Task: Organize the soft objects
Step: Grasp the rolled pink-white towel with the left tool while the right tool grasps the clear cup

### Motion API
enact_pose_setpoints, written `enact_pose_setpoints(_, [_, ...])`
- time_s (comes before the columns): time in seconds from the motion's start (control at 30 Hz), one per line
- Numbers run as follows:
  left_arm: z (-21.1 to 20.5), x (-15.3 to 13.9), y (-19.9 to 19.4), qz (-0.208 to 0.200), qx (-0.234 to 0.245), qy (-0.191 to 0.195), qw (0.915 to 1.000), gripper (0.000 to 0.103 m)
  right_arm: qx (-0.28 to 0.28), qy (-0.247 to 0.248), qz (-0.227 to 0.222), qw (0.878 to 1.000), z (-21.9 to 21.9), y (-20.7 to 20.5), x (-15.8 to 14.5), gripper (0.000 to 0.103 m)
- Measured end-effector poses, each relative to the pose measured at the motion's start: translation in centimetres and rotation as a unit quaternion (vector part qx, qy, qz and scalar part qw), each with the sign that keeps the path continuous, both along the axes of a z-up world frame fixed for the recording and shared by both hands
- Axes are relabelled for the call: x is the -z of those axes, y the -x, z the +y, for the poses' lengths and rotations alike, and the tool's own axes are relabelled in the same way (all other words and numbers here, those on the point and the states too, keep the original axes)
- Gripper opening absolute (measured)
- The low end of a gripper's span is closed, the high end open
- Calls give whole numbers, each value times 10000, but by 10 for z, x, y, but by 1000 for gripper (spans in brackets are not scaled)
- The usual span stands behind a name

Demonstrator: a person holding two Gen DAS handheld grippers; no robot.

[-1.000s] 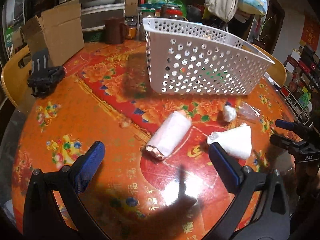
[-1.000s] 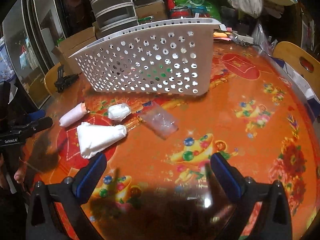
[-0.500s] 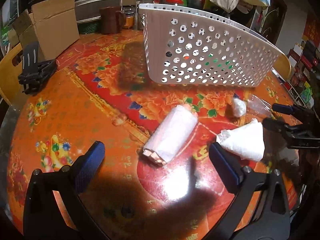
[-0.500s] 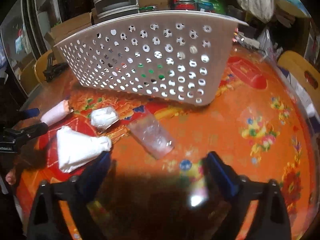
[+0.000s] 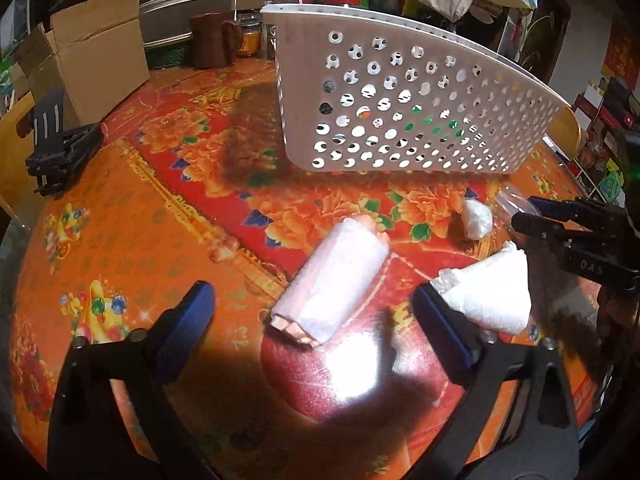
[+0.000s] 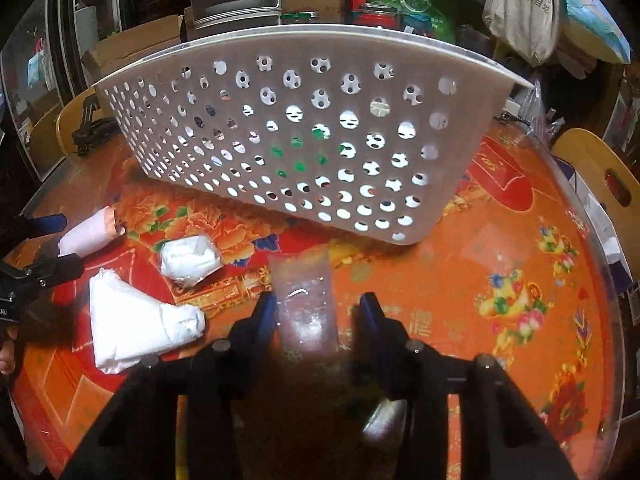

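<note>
A white perforated basket (image 5: 400,100) stands on the round orange table; it also shows in the right wrist view (image 6: 304,136). A white roll (image 5: 336,284) lies just ahead of my open left gripper (image 5: 312,312), between its fingers. A folded white cloth (image 5: 492,292) and a small white bundle (image 5: 476,220) lie to its right. My right gripper (image 6: 318,312) has its jaws half closed around a clear plastic bag (image 6: 304,296) lying flat on the table; whether the pads touch it is unclear. The cloth (image 6: 132,324), bundle (image 6: 190,258) and roll (image 6: 90,232) lie to its left.
A cardboard box (image 5: 92,56), a brown mug (image 5: 212,40) and jars stand at the table's far side. A black clamp (image 5: 60,148) lies at the left edge. Wooden chairs (image 6: 600,176) stand around the table. Shelves and bags fill the background.
Both grippers moved forward and down. The left closed in on the white roll. The right gripper's jaws narrowed from wide open to either side of the clear bag.
</note>
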State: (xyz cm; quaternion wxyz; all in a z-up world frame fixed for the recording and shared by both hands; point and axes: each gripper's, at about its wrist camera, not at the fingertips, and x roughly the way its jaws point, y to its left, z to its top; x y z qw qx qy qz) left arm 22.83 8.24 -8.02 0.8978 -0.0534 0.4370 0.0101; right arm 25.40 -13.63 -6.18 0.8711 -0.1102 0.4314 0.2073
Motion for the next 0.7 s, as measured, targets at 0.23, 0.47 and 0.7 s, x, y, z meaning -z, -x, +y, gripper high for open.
enact_pose_setpoints(0.23, [-6,4,1,31,134,-101,9999,60,-122,22,-29,9999,6,3,0,36])
enact_pose_setpoints(0.47, [-12,1,5,-48,316,-93,9994,36,-179,-22,-27,9998,7,6,0,29])
enact_pose_setpoints(0.7, [-16,-6,15,-204,437,-69,9988,29,-248,-34,-24,9997,10,10,0,29])
